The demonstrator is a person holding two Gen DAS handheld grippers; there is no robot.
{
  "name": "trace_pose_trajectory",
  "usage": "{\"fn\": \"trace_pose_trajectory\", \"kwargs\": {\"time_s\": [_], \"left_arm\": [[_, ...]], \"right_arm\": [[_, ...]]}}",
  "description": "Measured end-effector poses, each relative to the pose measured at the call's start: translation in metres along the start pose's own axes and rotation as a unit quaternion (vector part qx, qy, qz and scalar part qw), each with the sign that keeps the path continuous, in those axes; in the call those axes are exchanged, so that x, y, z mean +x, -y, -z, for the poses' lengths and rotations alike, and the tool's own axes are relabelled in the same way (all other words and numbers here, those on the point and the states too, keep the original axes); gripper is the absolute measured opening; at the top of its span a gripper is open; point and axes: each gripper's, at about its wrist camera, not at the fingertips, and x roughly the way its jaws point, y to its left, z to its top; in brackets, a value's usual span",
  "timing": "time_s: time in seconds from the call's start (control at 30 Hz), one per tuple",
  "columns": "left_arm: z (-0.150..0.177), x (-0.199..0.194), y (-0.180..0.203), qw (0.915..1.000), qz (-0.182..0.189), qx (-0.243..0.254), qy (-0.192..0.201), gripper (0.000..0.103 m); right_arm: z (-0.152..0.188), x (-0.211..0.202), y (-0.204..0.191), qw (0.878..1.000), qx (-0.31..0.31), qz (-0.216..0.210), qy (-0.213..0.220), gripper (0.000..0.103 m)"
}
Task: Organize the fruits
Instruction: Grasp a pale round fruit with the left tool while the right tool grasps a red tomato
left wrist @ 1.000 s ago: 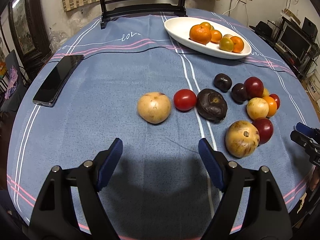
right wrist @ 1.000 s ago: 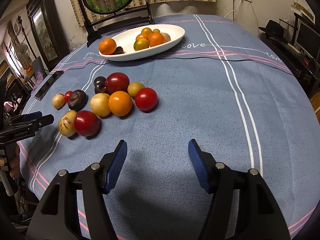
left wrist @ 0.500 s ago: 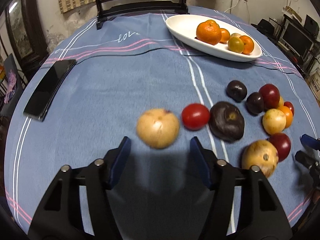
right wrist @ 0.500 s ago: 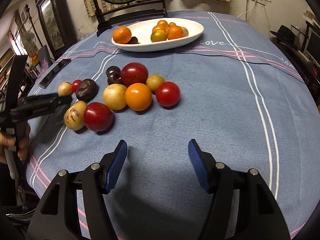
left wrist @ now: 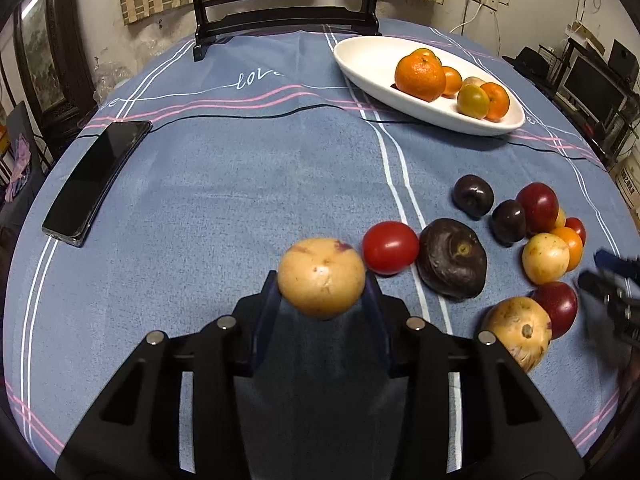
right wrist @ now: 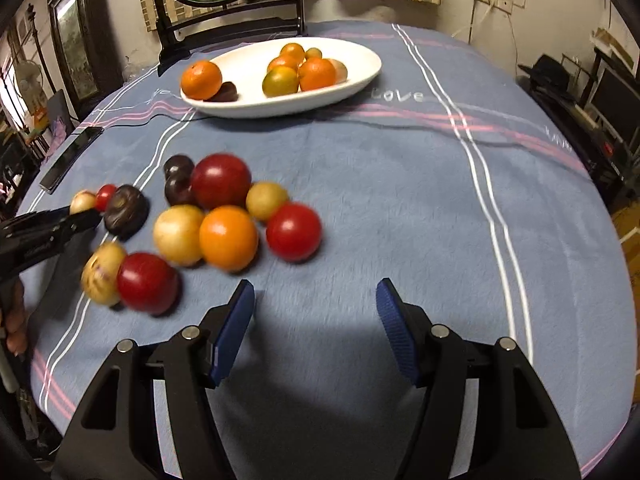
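A second ago the round tan, speckled fruit (left wrist: 321, 276) lay ahead of wide jaws; now the left gripper (left wrist: 322, 288) is closing on it, blue pads at both flanks. The right gripper (right wrist: 314, 322) hangs half open, empty, over blue cloth (right wrist: 400, 200), smooth red and orange fruits just ahead-left.

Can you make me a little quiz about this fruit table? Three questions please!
1. True or false: the black phone lies in the white oval dish.
2. Which gripper has a fruit between its fingers: A left, B right?
3. Fill in: the small round red tomato sits right beside the wrinkled dark ___ fruit.

Key:
1. False; it lies on the blue tablecloth.
2. A; the left gripper is closing around the round tan fruit; the right gripper is empty.
3. Brown.
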Motion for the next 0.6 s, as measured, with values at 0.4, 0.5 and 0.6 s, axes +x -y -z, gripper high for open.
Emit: {"fn": "trace_pose_trajectory", "kwargs": {"time_s": [0.4,0.5,0.6], "left_arm": [[0.001,0.0,0.002,1.0,-0.002,-0.001,0.0,0.042],[0.001,-0.001,0.001,1.0,-0.001,-0.002,-0.001,0.042],[0.002,-0.006,0.002,1.0,-0.002,0.004,0.002,0.042]], "right_arm": [[-0.022,0.019,-0.002,1.0,0.008,-0.027,0.0,0.031],[-0.02,0.014,-0.001,0.999,0.015,-0.037,0.004,0.031],[-0.015,0.004,0.004,0.999,0.022,-0.04,0.014,0.031]]}}
